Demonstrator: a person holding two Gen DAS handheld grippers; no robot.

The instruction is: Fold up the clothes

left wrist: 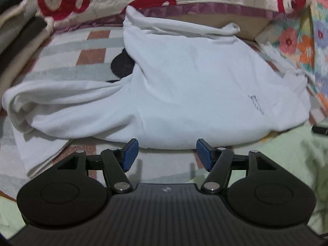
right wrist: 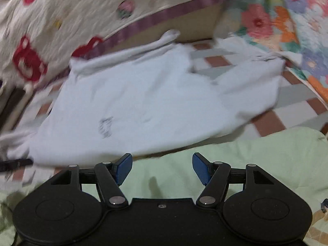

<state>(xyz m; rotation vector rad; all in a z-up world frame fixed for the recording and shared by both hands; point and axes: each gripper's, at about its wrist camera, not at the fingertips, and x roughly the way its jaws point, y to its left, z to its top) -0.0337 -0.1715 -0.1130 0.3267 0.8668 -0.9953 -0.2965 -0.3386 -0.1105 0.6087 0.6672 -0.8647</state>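
You have a white garment (left wrist: 184,86) lying rumpled and partly folded on the checked bedsheet, one sleeve bunched at its left side.

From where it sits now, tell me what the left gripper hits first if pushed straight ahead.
The left gripper, jaws open and empty, would likely meet the near folded edge of the white shirt, lying just ahead on the checked bedsheet. Exact depth is unclear.

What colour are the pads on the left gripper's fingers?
Blue pads on black arms, clearest in the left wrist view.
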